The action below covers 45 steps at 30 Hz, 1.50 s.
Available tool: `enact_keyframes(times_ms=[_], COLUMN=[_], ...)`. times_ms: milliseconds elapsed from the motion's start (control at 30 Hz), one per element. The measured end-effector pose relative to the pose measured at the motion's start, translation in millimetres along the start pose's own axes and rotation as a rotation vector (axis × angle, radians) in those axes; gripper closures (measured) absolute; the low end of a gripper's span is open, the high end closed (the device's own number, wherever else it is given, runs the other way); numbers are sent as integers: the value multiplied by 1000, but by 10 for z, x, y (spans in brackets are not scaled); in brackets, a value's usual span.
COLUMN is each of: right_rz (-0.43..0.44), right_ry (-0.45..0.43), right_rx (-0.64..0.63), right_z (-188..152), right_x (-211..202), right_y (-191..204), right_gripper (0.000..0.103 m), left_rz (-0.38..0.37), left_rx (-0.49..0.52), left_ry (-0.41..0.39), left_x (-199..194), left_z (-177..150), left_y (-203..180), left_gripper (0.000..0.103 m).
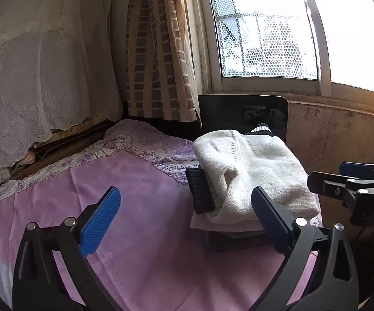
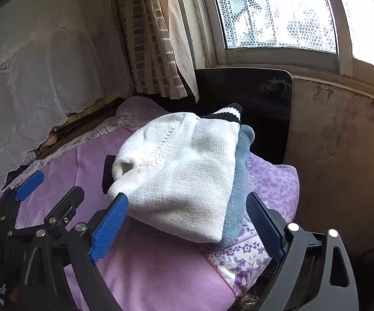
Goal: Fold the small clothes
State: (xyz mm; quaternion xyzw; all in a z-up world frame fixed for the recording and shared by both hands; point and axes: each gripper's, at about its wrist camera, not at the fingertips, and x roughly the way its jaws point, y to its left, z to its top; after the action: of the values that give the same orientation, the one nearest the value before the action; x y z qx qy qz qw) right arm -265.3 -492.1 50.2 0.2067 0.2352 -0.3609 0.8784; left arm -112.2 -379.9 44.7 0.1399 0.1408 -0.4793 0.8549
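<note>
1. Blue-padded fingers of the left gripper (image 1: 187,223) stand spread wide over the pink bedsheet (image 1: 140,259), holding nothing.
2. Farther right, the right gripper (image 2: 187,225) is also spread, its pads flanking the stack without pinching it.
3. Folded white knit sweater (image 2: 181,171) tops a blue fleece garment (image 2: 238,189) near the window wall (image 2: 337,142).

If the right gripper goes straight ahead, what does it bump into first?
Most likely the white sweater: it lies right between the open right gripper's fingers, on top of the pile. Depth is hard to judge.
</note>
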Motion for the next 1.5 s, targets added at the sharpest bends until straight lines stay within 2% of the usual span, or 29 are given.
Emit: enact_keyframes(times_ms=[167, 433, 1500], right_rz=[-6, -15, 1], right_ry=[12, 26, 20], right_rx=[12, 46, 4], right_z=[-69, -121, -135], right_x=[115, 227, 203], right_y=[-83, -254, -186], right_gripper=[10, 10, 10], left_rz=[25, 20, -16], left_rx=[16, 20, 45], left_ry=[16, 40, 60], left_x=[64, 124, 124], left_z=[-51, -97, -142], left_y=[-36, -67, -216], left_gripper=[5, 5, 5])
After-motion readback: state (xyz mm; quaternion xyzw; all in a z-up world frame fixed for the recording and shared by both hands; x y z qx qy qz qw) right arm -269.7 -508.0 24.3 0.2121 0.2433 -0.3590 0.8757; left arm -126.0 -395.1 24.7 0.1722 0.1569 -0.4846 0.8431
